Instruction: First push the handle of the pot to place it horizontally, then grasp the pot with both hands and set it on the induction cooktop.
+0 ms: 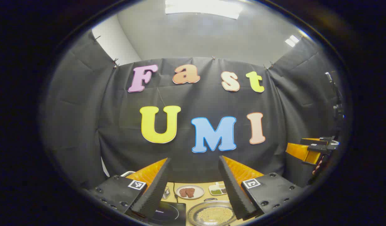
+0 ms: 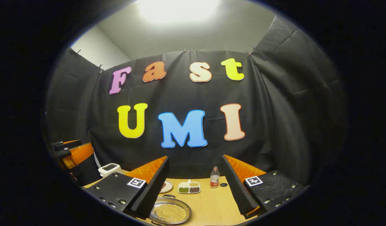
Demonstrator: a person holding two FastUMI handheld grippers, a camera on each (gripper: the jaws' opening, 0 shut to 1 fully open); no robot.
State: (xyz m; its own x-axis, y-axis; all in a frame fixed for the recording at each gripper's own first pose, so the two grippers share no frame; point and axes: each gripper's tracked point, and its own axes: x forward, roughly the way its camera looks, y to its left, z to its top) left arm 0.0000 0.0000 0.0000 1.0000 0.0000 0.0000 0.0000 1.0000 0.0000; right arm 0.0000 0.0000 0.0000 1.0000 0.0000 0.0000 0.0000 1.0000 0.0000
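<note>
The pot (image 1: 213,214), a shallow round metal pan with a bed of small yellow beads inside, sits on the pale wooden table (image 2: 211,204). In the left gripper view it lies just to the right of the dark induction cooktop (image 1: 167,213), close beside it but not on it. A thin dark loop at the pot's far rim may be its handle (image 2: 168,196); its exact angle is too small to judge.

Beyond the pot stand a small plate with brown pieces (image 1: 189,191) and a divided white dish of beans (image 2: 189,187). A clear water bottle (image 2: 214,177) stands farther right of that dish, and a white toaster-like appliance (image 2: 109,169) sits well off to the pot's left.

The left tongs (image 1: 194,188) are spread wide, gripping nothing, raised well above the pot. The right tongs (image 2: 196,188) are likewise spread wide and empty, raised above the table to the right of the pot. Each gripper appears at the edge of the other's view.

Judging by this, the task is at its start: the handle push appears not yet done. The next move likely calls for lowering one pair of tongs toward the pot's rim and nudging the handle sideways until it lies flat.
</note>
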